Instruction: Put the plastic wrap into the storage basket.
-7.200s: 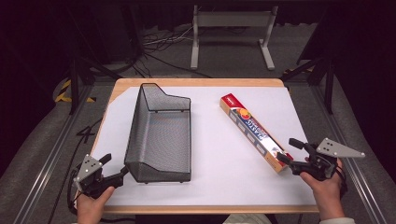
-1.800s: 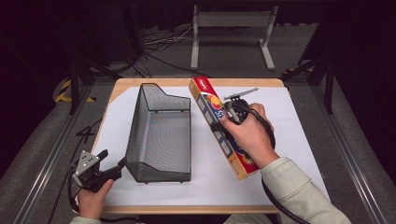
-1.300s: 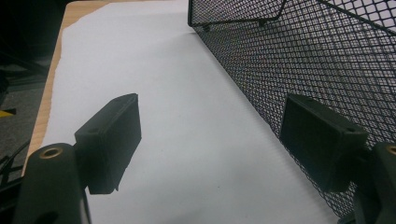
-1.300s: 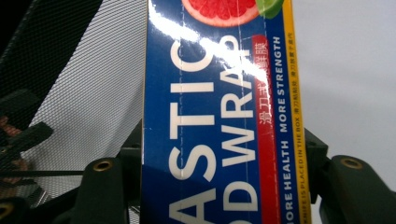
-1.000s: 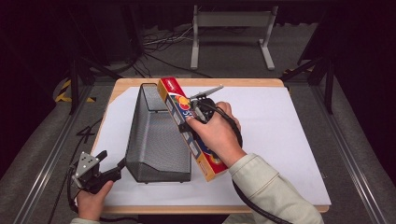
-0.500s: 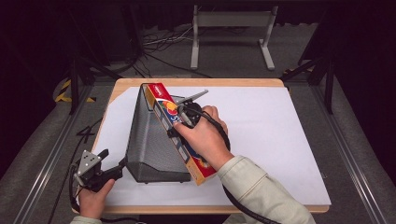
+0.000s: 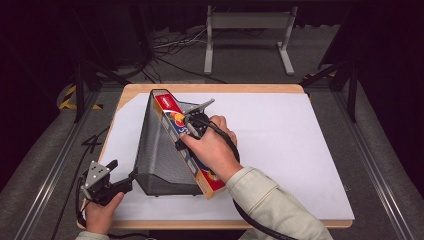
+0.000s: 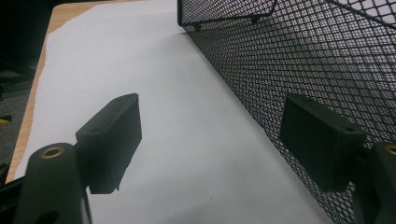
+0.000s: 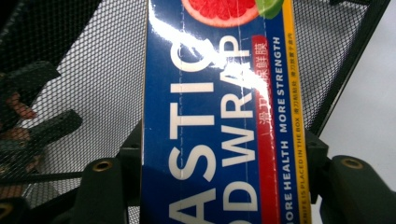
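Observation:
A long blue and red plastic wrap box lies slanted along the right rim of the black mesh basket. Its far end dips toward the inside of the basket. My right gripper is shut on the box around its middle. In the right gripper view the box stands between both jaws, with mesh behind it. My left gripper rests open at the basket's near left corner. In the left gripper view, one jaw of the left gripper is close to the mesh wall and the other is over white paper.
A white sheet covers the wooden table, with bare room to the right of the basket. A metal stand and cables lie on the floor behind. Rails run along both sides of the table.
The right hand has carried the box left and slightly down, from over the middle of the table to the basket's right rim. The left gripper has stayed in place.

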Demonstrator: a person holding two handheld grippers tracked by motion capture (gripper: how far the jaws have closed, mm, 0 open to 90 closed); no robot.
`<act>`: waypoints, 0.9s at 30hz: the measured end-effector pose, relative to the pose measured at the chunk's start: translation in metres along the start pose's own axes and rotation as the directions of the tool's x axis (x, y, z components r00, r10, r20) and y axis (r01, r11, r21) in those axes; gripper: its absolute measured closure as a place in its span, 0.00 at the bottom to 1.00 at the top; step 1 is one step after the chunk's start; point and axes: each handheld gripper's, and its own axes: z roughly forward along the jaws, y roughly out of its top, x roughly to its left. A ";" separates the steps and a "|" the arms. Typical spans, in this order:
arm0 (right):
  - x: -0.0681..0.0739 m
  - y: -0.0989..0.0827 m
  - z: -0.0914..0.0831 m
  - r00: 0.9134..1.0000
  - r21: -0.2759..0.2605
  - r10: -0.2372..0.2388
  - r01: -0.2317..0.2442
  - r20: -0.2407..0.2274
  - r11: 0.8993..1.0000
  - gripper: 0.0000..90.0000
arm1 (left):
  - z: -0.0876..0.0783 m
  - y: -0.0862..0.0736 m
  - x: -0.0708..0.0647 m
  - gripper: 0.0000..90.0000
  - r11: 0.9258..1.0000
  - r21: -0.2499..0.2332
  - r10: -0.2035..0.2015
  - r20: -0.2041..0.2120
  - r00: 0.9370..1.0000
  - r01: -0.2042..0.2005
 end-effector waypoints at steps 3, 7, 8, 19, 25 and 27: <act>0.001 0.000 0.006 1.000 0.016 0.002 -0.002 0.007 1.000 0.45 | 0.000 0.000 0.000 0.24 1.000 -0.001 0.000 0.001 1.000 0.000; 0.004 0.000 0.014 1.000 0.035 0.006 -0.007 0.020 0.999 0.45 | 0.000 0.000 0.000 0.24 1.000 0.000 0.002 0.004 1.000 -0.002; 0.005 0.000 0.016 1.000 0.042 0.004 -0.005 0.024 0.999 0.45 | 0.000 0.000 0.000 0.24 1.000 0.000 0.001 0.004 1.000 -0.001; 0.007 0.005 0.032 0.995 0.106 -0.001 -0.010 0.095 0.994 0.45 | 0.000 0.000 0.000 0.24 1.000 0.003 0.003 0.004 1.000 -0.003; 0.006 0.010 0.040 0.994 0.140 0.013 -0.028 0.109 0.990 0.44 | 0.000 0.000 0.000 0.24 1.000 0.003 0.004 0.006 1.000 -0.004; 0.005 0.011 0.042 0.994 0.148 0.019 -0.035 0.109 0.988 0.44 | 0.000 0.000 0.000 0.24 1.000 0.004 0.005 0.007 1.000 -0.005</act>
